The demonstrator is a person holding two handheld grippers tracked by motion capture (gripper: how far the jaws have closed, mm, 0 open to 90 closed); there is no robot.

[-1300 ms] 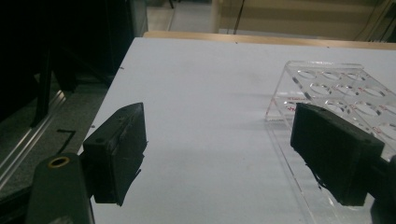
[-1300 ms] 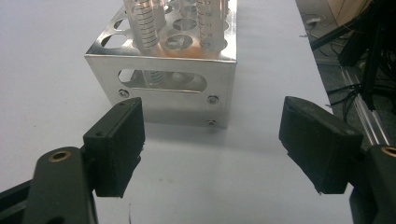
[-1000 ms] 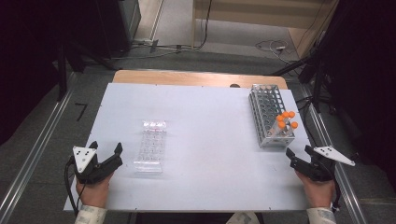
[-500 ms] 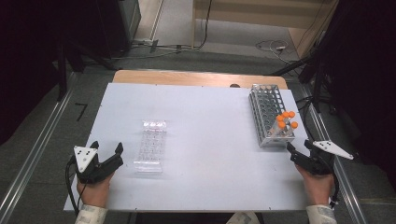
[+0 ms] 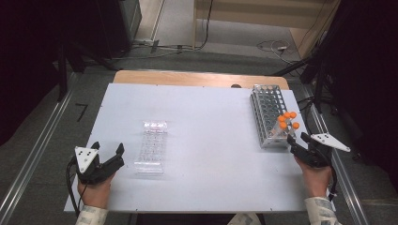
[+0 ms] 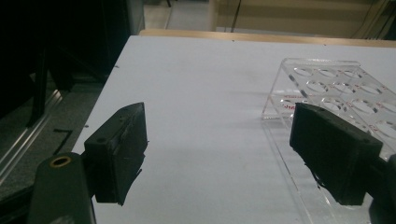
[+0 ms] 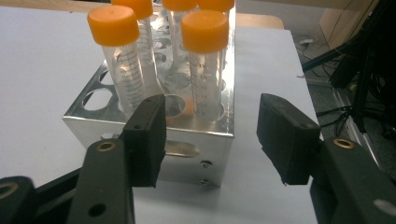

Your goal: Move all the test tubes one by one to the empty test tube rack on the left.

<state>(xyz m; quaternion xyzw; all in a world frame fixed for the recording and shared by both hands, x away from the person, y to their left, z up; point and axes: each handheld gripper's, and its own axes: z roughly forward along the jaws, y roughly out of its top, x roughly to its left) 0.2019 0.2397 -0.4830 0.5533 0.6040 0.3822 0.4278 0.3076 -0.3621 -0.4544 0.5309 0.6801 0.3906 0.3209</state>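
1. One metal rack (image 5: 268,115) stands at the worktop's (image 5: 206,112) right side, holding four orange-capped tubes (image 5: 287,121) at its near end.
2. Right tool (image 7: 212,133) just before the rack, jaws apart, lately closing, nothing gripped.
3. Left tool (image 5: 107,156), jaws apart, beside one clear rack (image 5: 152,147).

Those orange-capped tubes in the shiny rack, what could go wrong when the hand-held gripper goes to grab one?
1. The orange-capped tubes stand close together, so the right hand-held gripper, whose jaws have just been closing with nothing gripped, might bump a neighbour.
2. The metal rack sits near the table's right edge; a push could slide it that way.
3. The tubes look smooth, so one might slip.
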